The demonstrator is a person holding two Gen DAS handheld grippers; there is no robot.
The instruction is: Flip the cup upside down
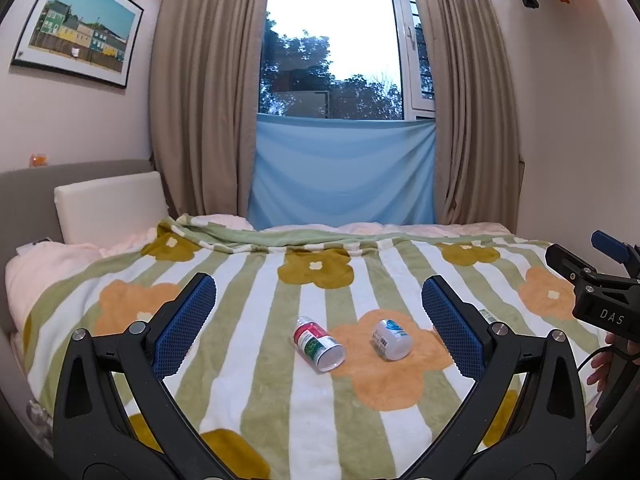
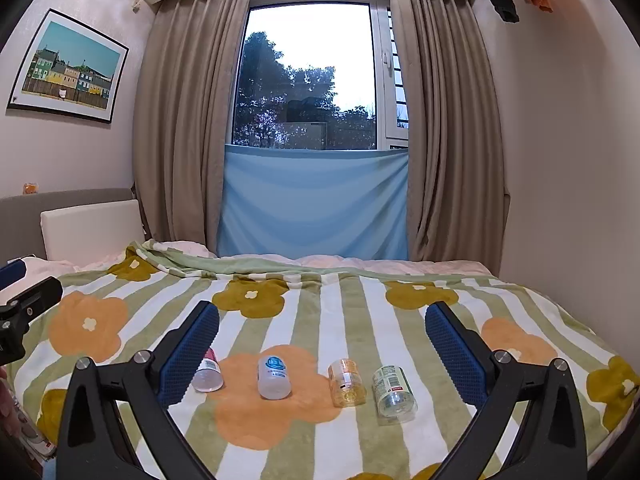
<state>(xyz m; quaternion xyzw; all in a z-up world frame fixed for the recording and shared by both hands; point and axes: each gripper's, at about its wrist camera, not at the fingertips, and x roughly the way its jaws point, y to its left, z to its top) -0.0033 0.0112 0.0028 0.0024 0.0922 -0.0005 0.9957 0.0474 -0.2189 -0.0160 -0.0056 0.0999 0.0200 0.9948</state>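
Right wrist view: a bed under a flowered striped blanket (image 2: 320,320) carries four small cups on their sides in a row, red-labelled cup (image 2: 208,376), blue-labelled cup (image 2: 273,378), orange cup (image 2: 346,383), green-labelled cup (image 2: 393,395). The right gripper (image 2: 322,340) stands spread wide above them, holding nothing. The left gripper (image 1: 319,314) likewise gapes empty above the red and blue cups.

Black tongs (image 1: 319,316), blue textured pads (image 1: 185,320), silver screws
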